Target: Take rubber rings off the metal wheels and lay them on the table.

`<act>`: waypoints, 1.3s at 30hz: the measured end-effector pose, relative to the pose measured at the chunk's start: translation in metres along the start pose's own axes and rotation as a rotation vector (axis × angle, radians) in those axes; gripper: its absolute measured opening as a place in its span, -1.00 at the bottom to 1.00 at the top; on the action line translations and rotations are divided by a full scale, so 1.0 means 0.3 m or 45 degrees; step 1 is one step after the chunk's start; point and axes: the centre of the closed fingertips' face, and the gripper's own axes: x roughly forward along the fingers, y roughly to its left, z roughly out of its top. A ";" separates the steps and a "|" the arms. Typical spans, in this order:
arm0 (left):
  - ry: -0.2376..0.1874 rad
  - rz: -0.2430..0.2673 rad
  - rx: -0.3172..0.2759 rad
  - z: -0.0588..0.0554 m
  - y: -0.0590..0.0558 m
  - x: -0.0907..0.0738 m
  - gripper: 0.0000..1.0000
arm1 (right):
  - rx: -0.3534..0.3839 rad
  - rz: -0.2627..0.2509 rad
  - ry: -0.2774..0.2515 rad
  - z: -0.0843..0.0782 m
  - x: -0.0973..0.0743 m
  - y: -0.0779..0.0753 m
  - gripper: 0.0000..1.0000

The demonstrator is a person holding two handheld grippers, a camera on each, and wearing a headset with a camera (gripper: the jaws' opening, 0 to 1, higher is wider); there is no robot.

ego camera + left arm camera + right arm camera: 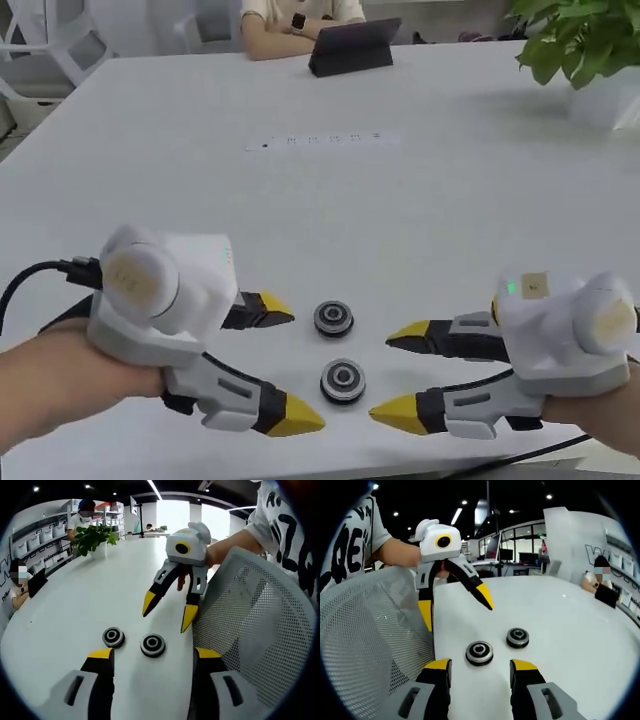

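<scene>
Two small metal wheels, each with a black rubber ring around it, lie flat on the white table (420,200). One wheel (333,318) is farther from me, the other (343,381) nearer the front edge. My left gripper (297,370) is open and empty just left of them. My right gripper (384,376) is open and empty just right of them, facing the left one. In the left gripper view the near wheel (153,645) sits ahead between the jaws and the far wheel (113,637) lies left of it. The right gripper view shows the near wheel (479,652) and far wheel (518,637).
A person sits at the table's far end behind a dark tablet (352,47). A potted plant (580,35) stands at the far right. A pale strip (320,140) lies mid-table. A mesh chair back (250,630) is close behind the table's front edge.
</scene>
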 end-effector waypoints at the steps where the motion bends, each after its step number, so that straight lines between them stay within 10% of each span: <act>1: 0.002 -0.002 -0.001 -0.001 0.000 0.005 0.18 | 0.003 0.001 0.002 -0.003 0.001 0.000 -0.11; 39: 0.025 -0.108 -0.064 -0.020 -0.009 0.126 -0.51 | 0.059 0.023 -0.014 -0.027 0.030 0.006 -0.16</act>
